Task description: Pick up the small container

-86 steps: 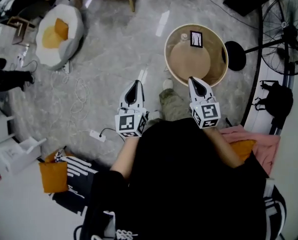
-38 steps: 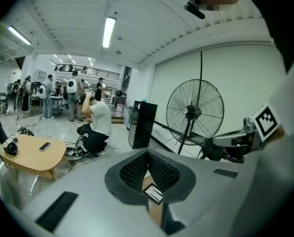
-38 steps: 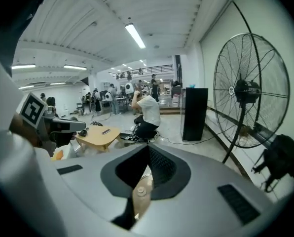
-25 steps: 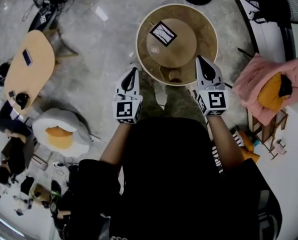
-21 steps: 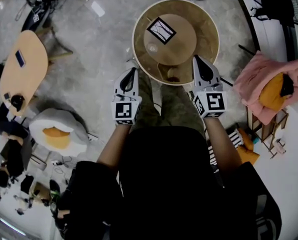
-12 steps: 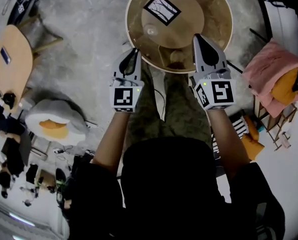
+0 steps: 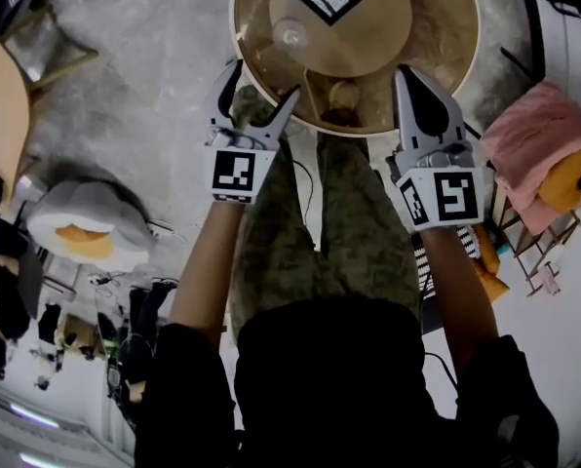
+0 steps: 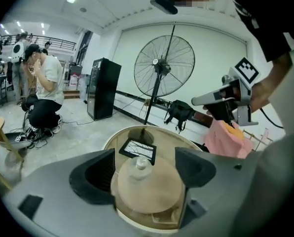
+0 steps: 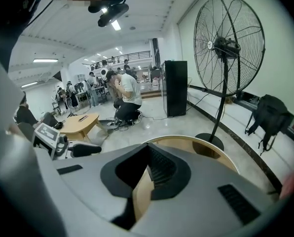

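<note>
Tall standing fan [image 8: 164, 65] near a black cabinet [image 8: 103, 89], pink cloth [image 7: 536, 136] aside

Left gripper [image 7: 262, 81], upper centre-left: jaws just opened wide, nothing pinched. Right gripper [image 7: 408, 74], upper centre-right, is held closed.

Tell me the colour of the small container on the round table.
Clear, colourless small container, best seen in the left gripper view.

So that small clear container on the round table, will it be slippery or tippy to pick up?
The small container looks clear and glossy, so it is probably rigid and slippery. It's small, so likely light. It sits broad-based on the flat table top, so tipping seems unlikely.
</note>
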A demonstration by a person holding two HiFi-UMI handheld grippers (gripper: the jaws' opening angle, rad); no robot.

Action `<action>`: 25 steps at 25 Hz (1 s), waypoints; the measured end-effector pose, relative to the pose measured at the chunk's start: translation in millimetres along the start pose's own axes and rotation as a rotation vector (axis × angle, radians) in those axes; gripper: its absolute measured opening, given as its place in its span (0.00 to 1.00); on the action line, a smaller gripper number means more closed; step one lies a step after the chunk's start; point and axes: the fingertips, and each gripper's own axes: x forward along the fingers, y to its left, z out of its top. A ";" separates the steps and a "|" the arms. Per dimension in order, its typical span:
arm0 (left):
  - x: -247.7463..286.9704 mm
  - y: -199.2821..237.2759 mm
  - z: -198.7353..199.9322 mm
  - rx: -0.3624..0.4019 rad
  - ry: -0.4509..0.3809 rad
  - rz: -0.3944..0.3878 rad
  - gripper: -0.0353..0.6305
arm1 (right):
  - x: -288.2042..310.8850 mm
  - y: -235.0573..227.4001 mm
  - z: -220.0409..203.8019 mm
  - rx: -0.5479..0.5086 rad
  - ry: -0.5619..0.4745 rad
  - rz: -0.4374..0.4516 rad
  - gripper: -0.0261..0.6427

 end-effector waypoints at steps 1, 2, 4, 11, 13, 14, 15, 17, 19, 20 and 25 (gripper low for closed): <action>5.5 2.1 -7.3 0.018 0.014 -0.007 0.61 | 3.3 1.2 -3.1 0.002 0.002 0.006 0.06; 11.5 4.2 -13.6 0.040 0.025 -0.013 0.62 | 6.7 2.4 -5.7 0.002 0.004 0.014 0.06; 24.6 6.4 -24.0 0.078 0.036 -0.028 0.62 | 11.0 4.3 -11.0 -0.015 0.011 0.023 0.06; 76.2 7.5 -62.9 0.113 0.059 -0.089 0.62 | 19.0 6.9 -33.9 -0.097 0.034 0.024 0.06; 87.9 8.2 -74.0 0.118 0.068 -0.099 0.62 | 23.6 3.6 -44.1 -0.060 0.047 0.015 0.06; 93.9 9.4 -77.9 0.125 0.070 -0.098 0.62 | 26.2 1.8 -48.9 -0.039 0.053 0.009 0.06; 100.1 11.3 -80.2 0.134 0.068 -0.093 0.62 | 28.9 0.2 -53.2 -0.020 0.057 0.004 0.06; 112.6 15.5 -82.5 0.154 0.059 -0.079 0.62 | 33.7 -1.0 -60.9 0.009 0.062 0.000 0.06; 124.5 18.3 -84.2 0.176 0.050 -0.072 0.62 | 37.4 0.1 -68.8 0.026 0.070 0.003 0.06; 130.3 19.2 -85.3 0.183 0.048 -0.072 0.62 | 38.9 0.6 -73.0 0.031 0.075 0.006 0.06; 152.7 17.8 -91.3 0.228 0.053 -0.091 0.62 | 42.8 -3.0 -87.2 0.047 0.089 0.002 0.06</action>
